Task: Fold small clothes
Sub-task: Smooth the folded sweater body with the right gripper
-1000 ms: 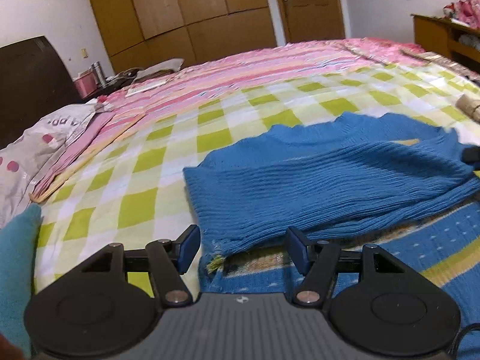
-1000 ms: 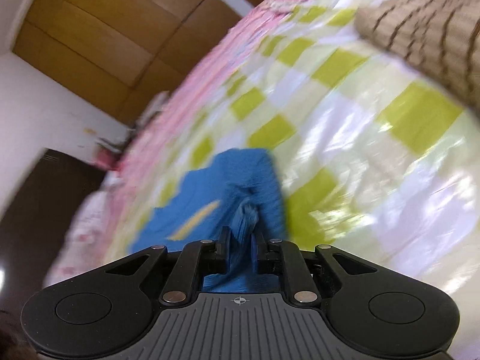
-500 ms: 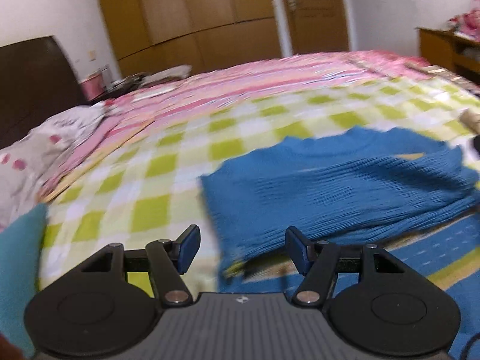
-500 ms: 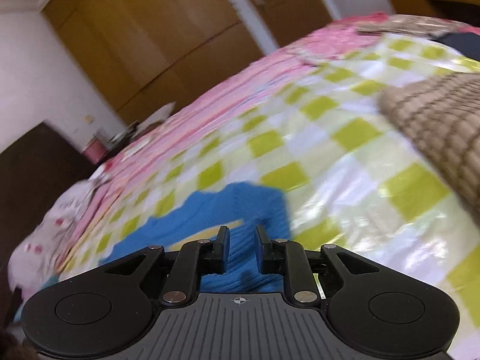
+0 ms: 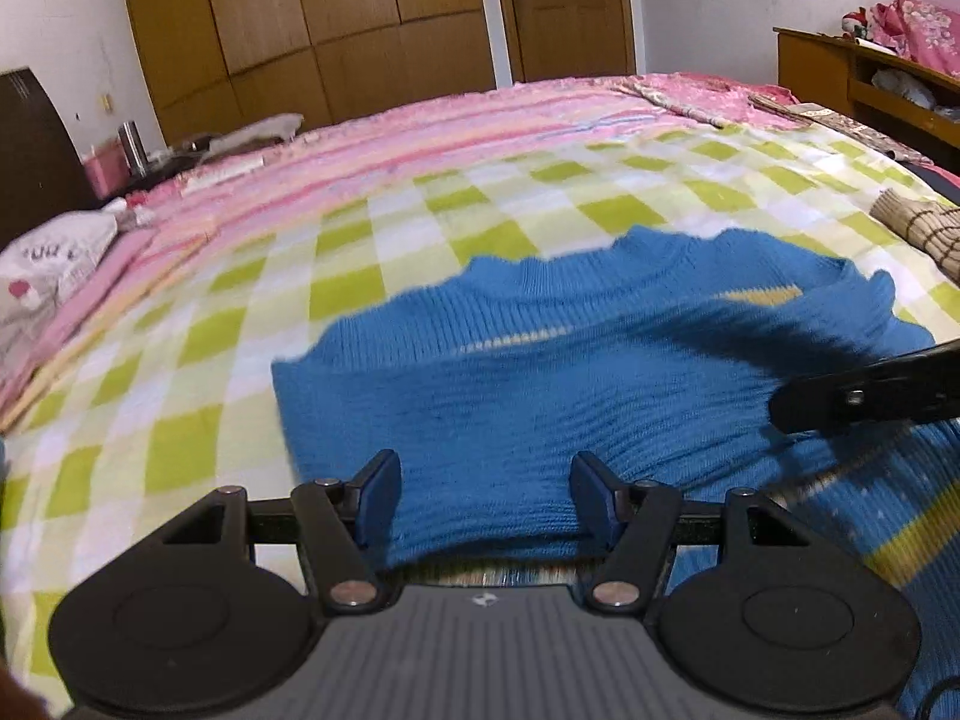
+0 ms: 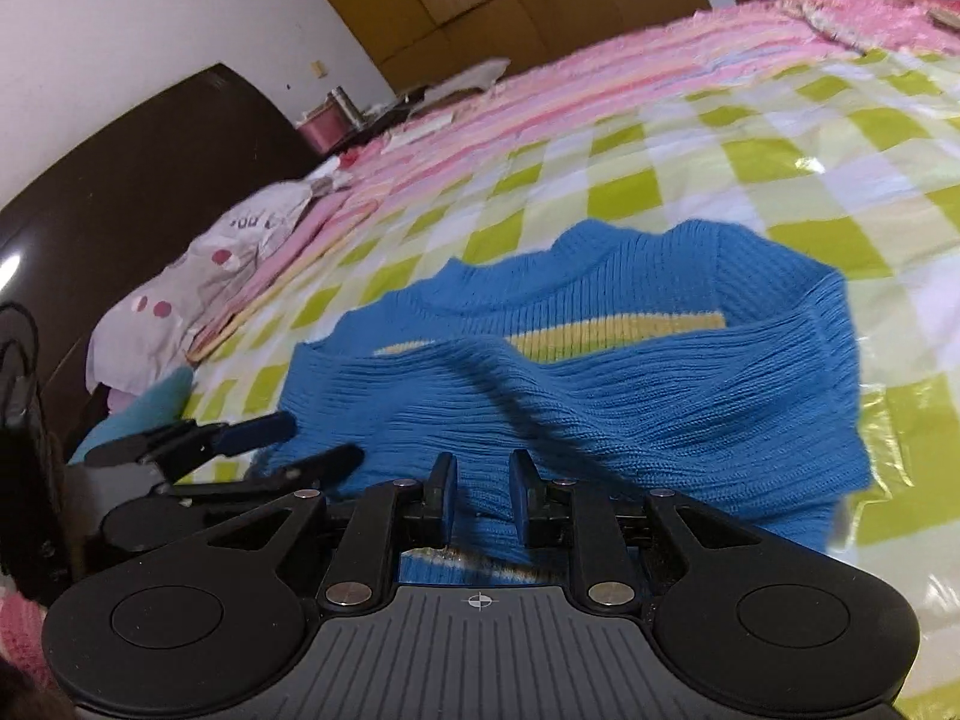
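A small blue knit sweater [image 5: 540, 384] with yellow stripes lies on the green-and-white checked bedspread [image 5: 198, 360], its near part folded over itself. My left gripper [image 5: 485, 495] is open, its fingers on either side of the near folded edge. My right gripper [image 6: 482, 495] has its jaws a narrow gap apart over the sweater [image 6: 600, 396], holding nothing. The right gripper's fingers [image 5: 864, 396] show at the right edge of the left wrist view. The left gripper [image 6: 240, 444] shows at the left of the right wrist view.
A brown knit garment [image 5: 924, 228] lies at the right on the bed. A pink striped blanket [image 5: 420, 144] covers the far half. A spotted pillow [image 6: 198, 276] and dark headboard [image 6: 120, 180] are at the left. A teal cloth [image 6: 150, 408] lies near the left gripper.
The right gripper has let go of the sweater edge it pinched and laid it down as a fold. The left gripper has moved forward over the near edge, still open.
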`<control>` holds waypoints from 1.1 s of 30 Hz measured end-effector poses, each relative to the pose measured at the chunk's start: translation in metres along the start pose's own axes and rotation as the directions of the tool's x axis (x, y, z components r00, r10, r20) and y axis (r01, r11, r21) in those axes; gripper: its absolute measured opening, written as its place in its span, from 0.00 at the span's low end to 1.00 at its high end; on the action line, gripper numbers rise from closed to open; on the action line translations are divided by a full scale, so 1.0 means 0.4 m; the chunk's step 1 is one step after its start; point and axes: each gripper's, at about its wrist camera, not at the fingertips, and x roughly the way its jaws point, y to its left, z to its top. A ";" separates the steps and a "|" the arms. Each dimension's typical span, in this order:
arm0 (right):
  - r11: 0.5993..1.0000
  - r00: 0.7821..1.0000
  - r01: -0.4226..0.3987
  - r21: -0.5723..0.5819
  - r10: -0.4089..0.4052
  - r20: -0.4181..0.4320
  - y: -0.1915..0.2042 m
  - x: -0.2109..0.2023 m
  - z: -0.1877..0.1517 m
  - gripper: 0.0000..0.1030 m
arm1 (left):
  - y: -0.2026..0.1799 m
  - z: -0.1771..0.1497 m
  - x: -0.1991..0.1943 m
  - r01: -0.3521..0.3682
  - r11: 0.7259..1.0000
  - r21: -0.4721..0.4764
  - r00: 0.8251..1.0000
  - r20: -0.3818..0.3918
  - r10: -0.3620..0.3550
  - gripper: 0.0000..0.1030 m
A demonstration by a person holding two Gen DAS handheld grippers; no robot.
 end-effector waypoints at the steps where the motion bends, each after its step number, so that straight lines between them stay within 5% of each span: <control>1: 1.000 1.000 -0.008 0.014 0.009 -0.027 0.000 0.007 0.001 0.20 | 0.004 -0.005 -0.006 0.007 1.000 -0.002 1.000 -0.007 -0.007 0.66; 4: 0.995 0.986 -0.098 0.030 0.101 -0.133 0.003 0.008 -0.005 0.21 | 0.015 -0.018 -0.032 0.027 0.999 0.028 0.999 -0.025 -0.026 0.66; 7: 0.998 0.977 -0.070 -0.004 0.068 -0.204 0.018 -0.005 -0.022 0.21 | 0.023 -0.021 -0.054 0.027 0.998 0.051 0.999 -0.040 -0.025 0.66; 12: 0.996 0.995 -0.089 -0.013 0.088 -0.053 0.022 -0.105 0.027 0.21 | 0.049 -0.001 -0.093 0.040 0.999 0.007 0.999 0.032 -0.041 0.66; 15: 0.998 0.998 0.013 -0.059 -0.010 0.062 0.008 -0.135 0.082 0.26 | 0.049 0.019 -0.084 0.059 0.998 -0.027 0.996 0.063 -0.057 0.66; 18: 0.964 0.982 0.186 -0.189 -0.176 0.069 -0.005 -0.101 0.114 0.35 | 0.032 0.020 -0.055 0.071 0.997 -0.026 0.996 0.050 -0.070 0.66; 24: 0.917 0.975 0.194 -0.349 -0.220 -0.037 -0.010 -0.033 0.100 0.51 | 0.031 -0.020 -0.023 0.071 0.997 -0.015 0.997 0.005 -0.071 0.67; 29: 0.905 0.956 0.261 -0.336 -0.290 -0.039 -0.021 -0.010 0.091 0.20 | 0.056 -0.037 -0.028 0.056 0.998 -0.027 0.998 -0.005 -0.056 0.72; 33: 0.928 0.951 0.295 -0.225 -0.308 -0.024 -0.060 -0.023 0.109 0.12 | 0.064 -0.048 -0.031 0.052 0.998 -0.036 0.999 -0.013 -0.052 0.72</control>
